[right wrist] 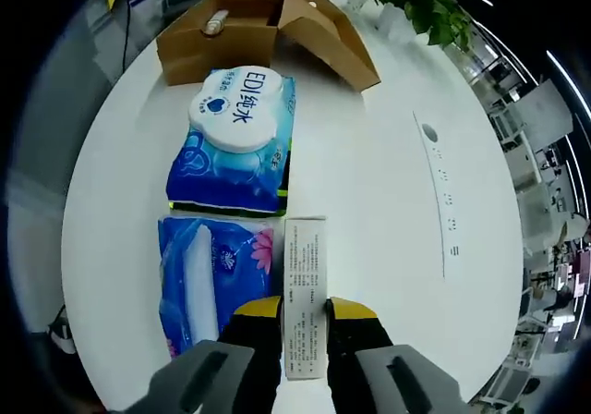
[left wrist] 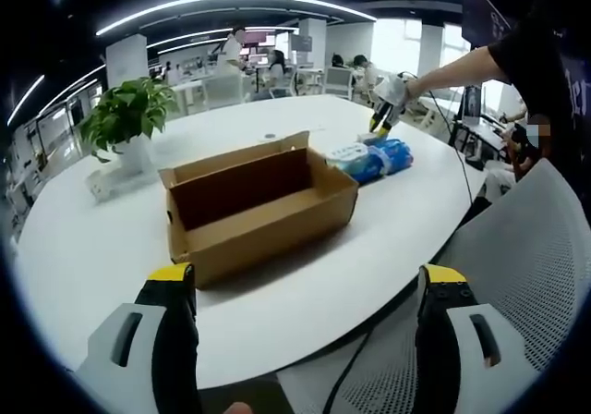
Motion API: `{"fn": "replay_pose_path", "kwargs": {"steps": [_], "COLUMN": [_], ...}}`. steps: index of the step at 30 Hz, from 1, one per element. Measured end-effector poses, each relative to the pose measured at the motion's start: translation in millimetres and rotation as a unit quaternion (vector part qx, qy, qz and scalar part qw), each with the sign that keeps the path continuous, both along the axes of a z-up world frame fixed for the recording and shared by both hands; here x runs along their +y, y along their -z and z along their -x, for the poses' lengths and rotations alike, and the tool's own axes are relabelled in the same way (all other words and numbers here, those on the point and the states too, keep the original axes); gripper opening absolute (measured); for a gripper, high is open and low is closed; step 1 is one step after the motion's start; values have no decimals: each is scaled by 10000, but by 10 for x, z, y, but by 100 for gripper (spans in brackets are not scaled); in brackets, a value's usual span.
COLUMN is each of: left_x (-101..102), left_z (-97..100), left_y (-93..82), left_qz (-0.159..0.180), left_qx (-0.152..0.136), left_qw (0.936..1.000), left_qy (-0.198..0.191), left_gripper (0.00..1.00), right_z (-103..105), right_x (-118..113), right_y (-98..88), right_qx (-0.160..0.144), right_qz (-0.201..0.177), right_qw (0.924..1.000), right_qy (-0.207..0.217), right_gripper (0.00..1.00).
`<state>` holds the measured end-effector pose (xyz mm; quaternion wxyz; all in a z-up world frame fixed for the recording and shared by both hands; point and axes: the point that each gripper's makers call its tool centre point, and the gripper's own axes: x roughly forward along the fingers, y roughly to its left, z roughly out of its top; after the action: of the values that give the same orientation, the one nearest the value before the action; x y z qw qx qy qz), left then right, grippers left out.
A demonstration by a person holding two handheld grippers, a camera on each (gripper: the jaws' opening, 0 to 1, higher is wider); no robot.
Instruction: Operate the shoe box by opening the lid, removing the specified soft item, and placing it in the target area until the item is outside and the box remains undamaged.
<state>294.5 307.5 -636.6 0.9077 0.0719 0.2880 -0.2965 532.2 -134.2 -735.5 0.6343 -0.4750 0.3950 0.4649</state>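
The brown cardboard shoe box [left wrist: 259, 201] stands open on the white table [left wrist: 83, 248], its lid folded back and its inside looking bare from here. My left gripper [left wrist: 305, 289] hovers open at the table's near edge, short of the box. Beyond the box a gloved hand holds my right gripper [left wrist: 381, 118] down by the blue packs [left wrist: 379, 160]. In the right gripper view, the right gripper [right wrist: 305, 310] is shut on a slim white printed carton [right wrist: 305, 275]. Beside it lie a blue tissue pack [right wrist: 208, 280] and a blue wipes pack [right wrist: 235, 137] with a white lid. Farther off is the shoe box [right wrist: 259, 26].
A potted plant [left wrist: 129, 114] stands on the table left of the box. A grey mesh chair [left wrist: 517, 275] sits close at the lower right, with a cable running under the table edge. A socket strip [right wrist: 443, 183] is set into the tabletop. People sit at desks far behind.
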Motion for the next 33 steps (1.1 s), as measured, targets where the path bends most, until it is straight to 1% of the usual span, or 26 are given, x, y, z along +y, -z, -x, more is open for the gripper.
{"fn": "replay_pose_path", "kwargs": {"steps": [3,11,13,16,20,23,26,28,30,31,33], "left_x": [5,14,10,5,1,2,14,16,21,21,10], "left_z": [-3,-11,-13,-13,-15,-21,-28,-31,-35,-36,-36], "left_y": [-1,-8,-14,-22,-31,-40,-43,-47,-48,-50,-57], "left_qz": [28,96,121,123,169,229,262,283,291,301,372], "left_qx": [1,9,11,1,4,6,10,6,3,4,22], "left_qw": [10000,9999,9999,9999,9998,9997,9996,9995,9994,9994,9992], "left_qy": [4,-34,-49,-52,-67,-96,-141,-153,-166,-170,-175], "left_gripper": [98,97,96,96,94,93,91,89,87,87,85], "right_z": [-7,-62,-75,-92,-101,-110,-117,-123,-123,-103,-48], "right_x": [6,4,6,9,21,25,55,74,94,113,150], "right_y": [2,19,6,-19,-55,-85,-167,-216,-279,-302,-345], "right_qx": [15,-85,-115,-138,-163,-207,-275,-331,-414,-394,-368], "right_qz": [19,198,196,147,36,5,-117,-235,-393,-494,-657], "right_qw": [10000,9998,9997,9997,9995,9992,9982,9967,9934,9923,9904], "right_qy": [39,7,25,101,268,352,512,700,991,1067,1160], "right_gripper": [14,15,15,18,18,20,23,27,33,35,37]}}
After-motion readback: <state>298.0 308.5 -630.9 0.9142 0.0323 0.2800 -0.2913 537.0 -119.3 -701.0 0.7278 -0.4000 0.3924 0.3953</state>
